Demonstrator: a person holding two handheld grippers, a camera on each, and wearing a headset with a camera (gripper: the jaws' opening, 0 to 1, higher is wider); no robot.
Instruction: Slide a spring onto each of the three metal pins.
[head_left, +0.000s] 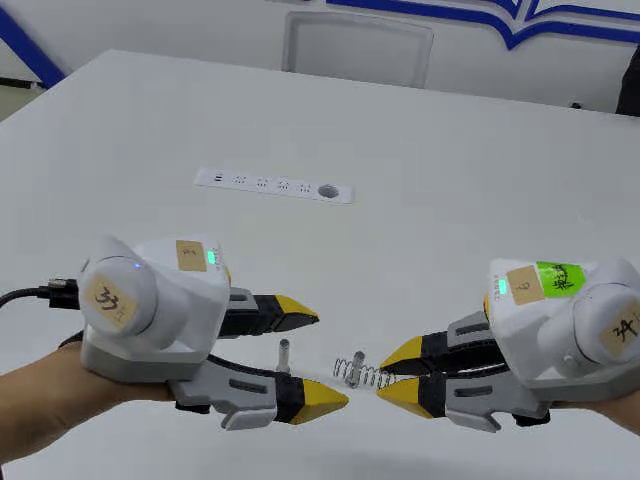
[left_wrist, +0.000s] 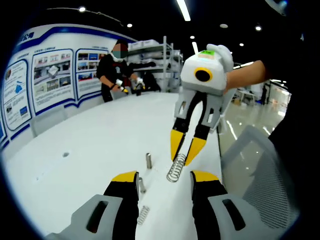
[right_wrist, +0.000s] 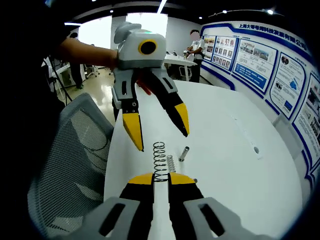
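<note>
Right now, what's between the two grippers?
In the head view, a spring lies there, pinched at one end by the right gripper. A metal pin stands upright between the open jaws of the left gripper.

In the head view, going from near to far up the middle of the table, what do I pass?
spring in the right hand-held gripper → white power strip → chair past the far edge
</note>
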